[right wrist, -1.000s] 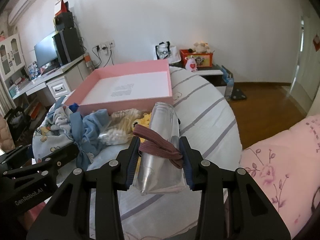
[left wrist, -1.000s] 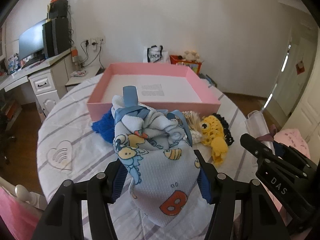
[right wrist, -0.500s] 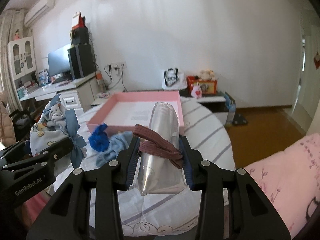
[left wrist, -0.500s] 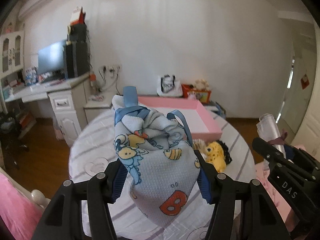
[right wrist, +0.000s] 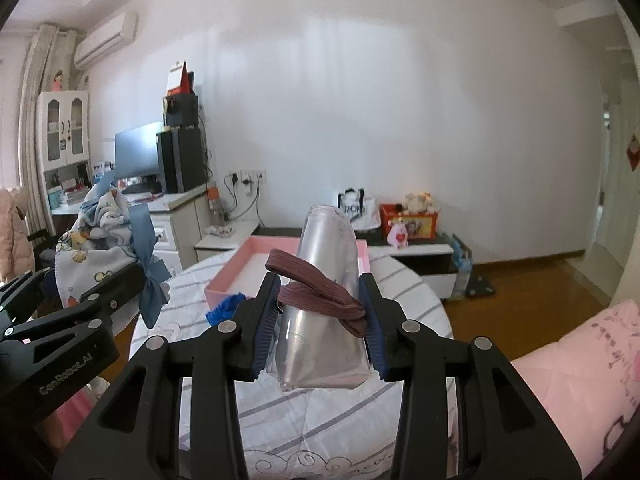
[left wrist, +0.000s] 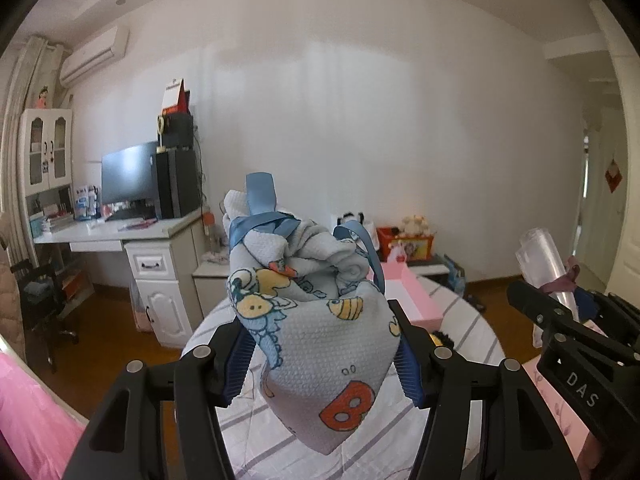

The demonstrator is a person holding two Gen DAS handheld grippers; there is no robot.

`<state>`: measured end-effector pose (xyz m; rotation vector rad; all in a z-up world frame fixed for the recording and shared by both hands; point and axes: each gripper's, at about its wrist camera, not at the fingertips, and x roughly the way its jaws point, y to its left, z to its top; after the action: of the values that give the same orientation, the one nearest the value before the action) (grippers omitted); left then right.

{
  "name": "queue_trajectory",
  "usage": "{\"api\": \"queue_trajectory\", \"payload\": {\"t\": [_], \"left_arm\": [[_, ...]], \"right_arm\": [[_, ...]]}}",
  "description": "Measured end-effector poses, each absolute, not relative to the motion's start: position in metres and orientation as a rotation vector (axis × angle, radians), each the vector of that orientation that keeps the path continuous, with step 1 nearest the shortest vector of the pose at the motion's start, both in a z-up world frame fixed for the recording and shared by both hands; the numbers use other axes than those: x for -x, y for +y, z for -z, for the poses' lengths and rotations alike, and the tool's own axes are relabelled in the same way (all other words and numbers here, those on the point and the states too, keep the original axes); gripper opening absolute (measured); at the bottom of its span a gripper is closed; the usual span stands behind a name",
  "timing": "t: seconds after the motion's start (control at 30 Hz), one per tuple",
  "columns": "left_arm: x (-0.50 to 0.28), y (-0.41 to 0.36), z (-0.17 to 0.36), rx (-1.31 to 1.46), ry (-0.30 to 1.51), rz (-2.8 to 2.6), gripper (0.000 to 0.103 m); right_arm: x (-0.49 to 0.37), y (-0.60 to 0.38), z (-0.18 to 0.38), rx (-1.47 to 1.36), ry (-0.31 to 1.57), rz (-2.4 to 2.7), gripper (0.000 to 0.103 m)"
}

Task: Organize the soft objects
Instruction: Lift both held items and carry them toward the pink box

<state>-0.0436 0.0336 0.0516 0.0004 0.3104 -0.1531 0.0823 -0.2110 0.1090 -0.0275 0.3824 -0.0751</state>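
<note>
My left gripper (left wrist: 322, 354) is shut on a bundled light-blue cartoon-print cloth (left wrist: 316, 320) tied with blue ribbon, held well above the table. The same bundle (right wrist: 96, 252) shows at the left of the right wrist view. My right gripper (right wrist: 320, 320) is shut on a rolled clear plastic sheet (right wrist: 328, 296) bound with a maroon elastic band (right wrist: 316, 296); that roll (left wrist: 548, 260) also shows at the right of the left wrist view. Beyond both lies the pink box (right wrist: 248, 260), open. A blue fuzzy item (right wrist: 224, 306) lies by its near edge.
The round table has a striped white cloth (right wrist: 408, 300). A white desk (left wrist: 160, 248) with a monitor stands at the left, a low cabinet (right wrist: 420, 252) with toys at the back wall. Pink bedding (right wrist: 576, 356) lies at the right, wooden floor beyond.
Both grippers have risen and tilted up with their loads still held. The table and pink box have dropped lower in both views; more wall and ceiling show.
</note>
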Motion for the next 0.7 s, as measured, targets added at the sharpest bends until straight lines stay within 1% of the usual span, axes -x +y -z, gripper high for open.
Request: {"api": "queue_trajectory", "payload": {"t": [0.37,0.7], "left_arm": [[0.093,0.041,-0.032,0.010,0.253,0.159,0.058],[0.088,0.045,-0.024,0.010,0.265,0.162,0.058]], "right_arm": [[-0.056,-0.199,-0.128,0.056,0.296,0.091,0.037],[-0.061,-0.208,-0.124,0.055,0.312,0.096,0.037]]}}
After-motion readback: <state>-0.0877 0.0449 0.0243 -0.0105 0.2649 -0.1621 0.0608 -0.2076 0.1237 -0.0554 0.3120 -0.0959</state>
